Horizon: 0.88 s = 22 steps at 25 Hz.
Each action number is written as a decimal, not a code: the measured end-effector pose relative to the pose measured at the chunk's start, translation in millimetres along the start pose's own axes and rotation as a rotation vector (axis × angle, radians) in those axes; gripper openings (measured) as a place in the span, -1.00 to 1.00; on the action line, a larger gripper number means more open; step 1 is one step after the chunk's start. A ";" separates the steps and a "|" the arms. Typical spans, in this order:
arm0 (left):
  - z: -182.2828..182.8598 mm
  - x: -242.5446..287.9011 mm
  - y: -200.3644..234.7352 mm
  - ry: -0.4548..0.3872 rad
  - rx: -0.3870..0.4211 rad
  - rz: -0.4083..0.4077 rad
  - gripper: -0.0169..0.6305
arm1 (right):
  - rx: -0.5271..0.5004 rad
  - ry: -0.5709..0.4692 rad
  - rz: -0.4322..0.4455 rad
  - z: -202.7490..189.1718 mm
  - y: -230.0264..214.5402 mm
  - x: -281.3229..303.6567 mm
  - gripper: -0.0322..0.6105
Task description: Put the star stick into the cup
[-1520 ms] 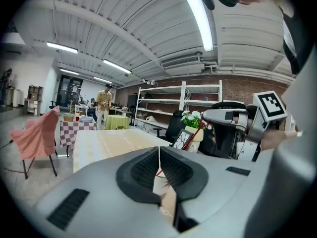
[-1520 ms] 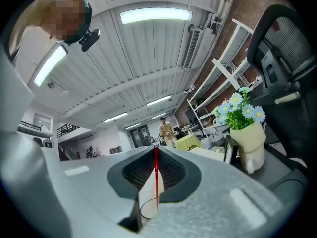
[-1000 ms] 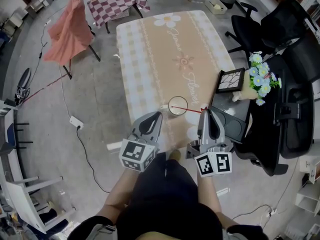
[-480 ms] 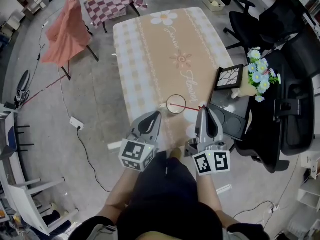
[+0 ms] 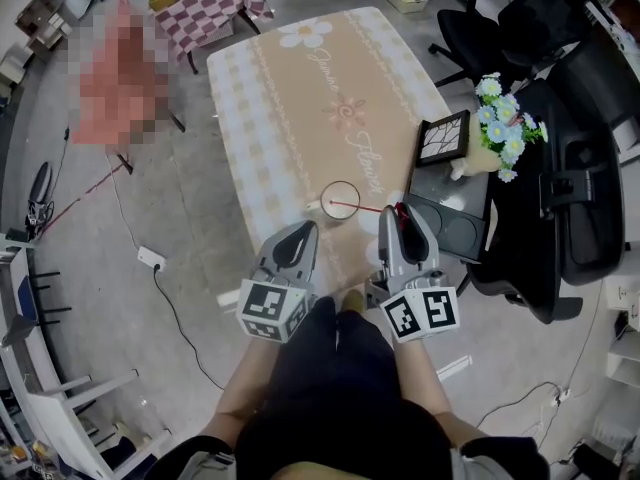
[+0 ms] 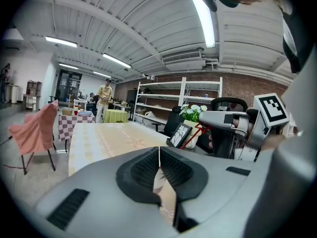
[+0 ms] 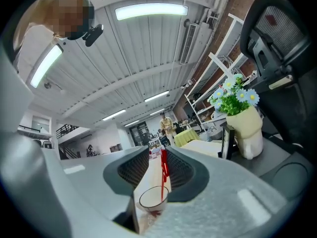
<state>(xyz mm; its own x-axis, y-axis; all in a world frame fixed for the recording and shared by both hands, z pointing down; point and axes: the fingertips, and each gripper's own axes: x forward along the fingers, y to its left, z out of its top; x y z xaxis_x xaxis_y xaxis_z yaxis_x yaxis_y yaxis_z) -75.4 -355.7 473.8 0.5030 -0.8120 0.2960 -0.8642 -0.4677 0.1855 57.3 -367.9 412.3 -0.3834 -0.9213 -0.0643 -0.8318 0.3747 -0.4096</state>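
A clear glass cup (image 5: 340, 200) stands near the front edge of the table. The red star stick (image 5: 365, 208) leans from inside the cup toward my right gripper (image 5: 398, 216). In the right gripper view the stick (image 7: 163, 175) runs down between the jaws into the cup (image 7: 153, 198). It lies close to the right pad, with a gap on the left side. The right gripper (image 7: 157, 155) is opening. My left gripper (image 5: 304, 232) hovers left of the cup. In its own view the left gripper (image 6: 159, 152) is shut, with nothing between its jaws.
The table (image 5: 300, 98) has a beige flowered cloth. On a black side surface to the right stand a picture frame (image 5: 443, 138) and a vase of flowers (image 5: 497, 118). Black office chairs (image 5: 560, 198) crowd the right. A power strip (image 5: 150, 259) with cable lies on the floor to the left.
The head view has shifted, so the table sits further left and up in frame. Grippers, cup and stick keep about the same places relative to each other.
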 end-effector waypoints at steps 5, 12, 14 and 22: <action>1.0 0.5 -7.4 -0.008 0.005 -0.017 -0.90 | -0.019 -0.018 0.004 7.8 -1.1 -8.4 -0.49; 5.7 0.7 -21.9 -0.032 0.016 -0.065 -0.90 | -0.034 -0.046 -0.042 17.7 -5.1 -28.6 -0.48; 6.1 -0.8 -26.0 -0.039 0.018 -0.071 -0.90 | -0.036 -0.057 -0.054 19.9 -5.9 -35.1 -0.48; 10.5 -11.8 -31.8 -0.082 0.008 -0.075 -0.90 | -0.088 -0.075 -0.104 29.7 -8.7 -55.8 -0.56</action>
<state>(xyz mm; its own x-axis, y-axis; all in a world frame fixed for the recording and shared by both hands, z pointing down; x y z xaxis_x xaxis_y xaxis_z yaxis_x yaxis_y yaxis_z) -54.0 -334.9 454.6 0.5640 -0.8002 0.2040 -0.8243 -0.5309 0.1967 97.9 -322.9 392.4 -0.2646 -0.9597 -0.0948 -0.8987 0.2810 -0.3368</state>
